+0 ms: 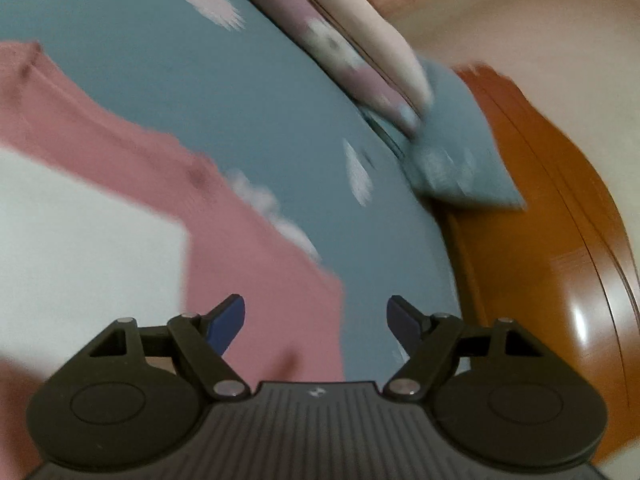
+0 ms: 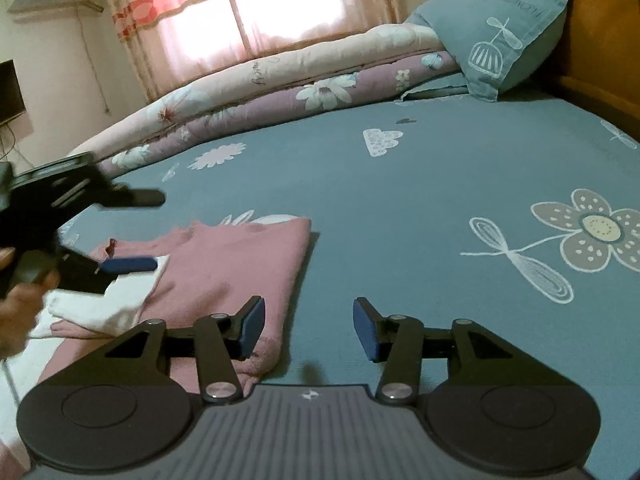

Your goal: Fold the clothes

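A pink garment (image 2: 240, 264) lies folded on the blue-grey flowered bedsheet (image 2: 420, 200), with a white part (image 2: 116, 304) of cloth on its left side. My right gripper (image 2: 310, 328) is open just above the sheet; its left finger (image 2: 252, 326) is at the garment's near right corner, and nothing is between the pads. My left gripper (image 2: 136, 232), held by a hand (image 2: 20, 308), hovers open over the white part. In the blurred left wrist view the left gripper (image 1: 316, 320) is open above the pink garment (image 1: 256, 260) and holds nothing.
A rolled flowered quilt (image 2: 280, 84) runs along the bed's far side. A blue-grey pillow (image 2: 496, 40) leans on the wooden headboard (image 2: 600, 60). Behind them are a bright window with curtains (image 2: 248, 12) and a dark screen (image 2: 10, 92) at far left.
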A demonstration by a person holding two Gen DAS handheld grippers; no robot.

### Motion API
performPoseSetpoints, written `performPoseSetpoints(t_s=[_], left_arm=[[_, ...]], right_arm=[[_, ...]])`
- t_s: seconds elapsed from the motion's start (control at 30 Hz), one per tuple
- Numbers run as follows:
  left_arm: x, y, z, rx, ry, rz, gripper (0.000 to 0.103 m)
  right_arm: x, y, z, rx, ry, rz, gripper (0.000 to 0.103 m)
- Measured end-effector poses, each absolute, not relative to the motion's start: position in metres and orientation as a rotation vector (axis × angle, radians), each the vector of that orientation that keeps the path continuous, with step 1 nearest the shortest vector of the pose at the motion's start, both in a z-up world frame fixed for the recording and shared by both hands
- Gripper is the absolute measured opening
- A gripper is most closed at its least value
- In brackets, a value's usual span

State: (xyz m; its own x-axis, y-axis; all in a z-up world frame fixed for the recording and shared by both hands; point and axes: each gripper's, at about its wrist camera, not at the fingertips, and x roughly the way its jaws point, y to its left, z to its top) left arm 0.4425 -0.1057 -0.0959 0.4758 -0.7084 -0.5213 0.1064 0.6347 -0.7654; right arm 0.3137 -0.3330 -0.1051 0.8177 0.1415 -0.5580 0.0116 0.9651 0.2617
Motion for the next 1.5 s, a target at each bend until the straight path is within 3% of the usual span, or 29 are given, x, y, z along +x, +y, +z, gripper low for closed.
performPoseSetpoints(t_s=[0.57,0.77,1.13,1.4,1.5], left_arm=[[0.405,-0.156,-0.143,-0.796,1.051,-0.656,0.078],[0.404,-0.173,-0.141,-0.763,1.040,-0.672,0.085],[0.381,-0.110,-0.116,-0.787,1.059,-0.620,0.086],[0.322,-0.063,-0.137,-0.912,1.092,-0.522,0.086],[0.292,-0.056,-0.134,-0.929,1.102,-0.514,0.086]], right_arm=[[0.303,-0.351,-0.096,0.295,0.573,0.048,0.057],[0.303,-0.351,-0.096,0.288,0.574,0.052,0.058],[0.305,-0.351,-0.095,0.299,0.583,0.059,0.058],[0.301,-0.334,-0.090,0.270,0.587,0.103,0.059],[0.299,-0.329,-0.089,0.246,0.587,0.116,0.065]])
